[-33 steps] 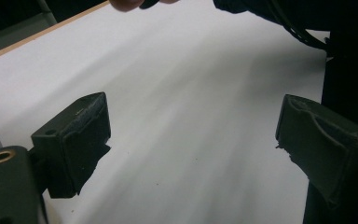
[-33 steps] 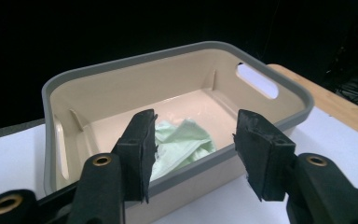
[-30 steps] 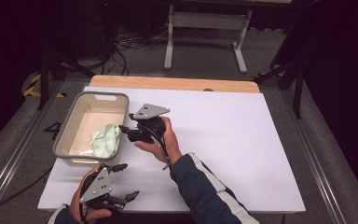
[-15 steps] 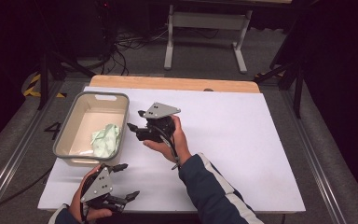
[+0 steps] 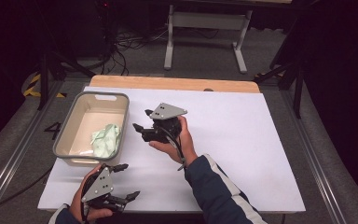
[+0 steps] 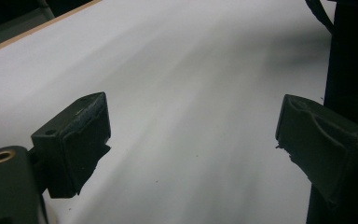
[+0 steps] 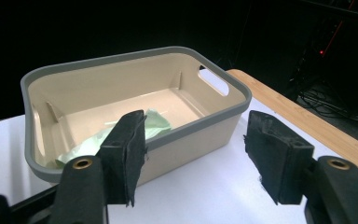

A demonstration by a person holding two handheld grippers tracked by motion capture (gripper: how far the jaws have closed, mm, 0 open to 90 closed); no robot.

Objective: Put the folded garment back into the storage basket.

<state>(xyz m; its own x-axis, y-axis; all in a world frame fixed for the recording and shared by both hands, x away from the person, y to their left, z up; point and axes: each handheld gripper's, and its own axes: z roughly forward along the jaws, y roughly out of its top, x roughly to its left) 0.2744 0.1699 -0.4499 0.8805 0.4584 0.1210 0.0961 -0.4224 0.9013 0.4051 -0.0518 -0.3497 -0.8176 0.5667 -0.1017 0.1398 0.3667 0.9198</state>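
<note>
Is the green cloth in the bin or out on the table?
In. The crumpled green cloth lies on the floor of the beige bin, inside its grey rim, as the right gripper view also shows.

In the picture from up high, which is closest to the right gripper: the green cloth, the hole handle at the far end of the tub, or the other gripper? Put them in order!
From the right gripper, in the high view:
1. Green cloth: just to its left, inside the tub, at the near end.
2. Handle hole: at the tub's far end, up and left.
3. Left gripper: by the near table edge, open and empty.
</note>
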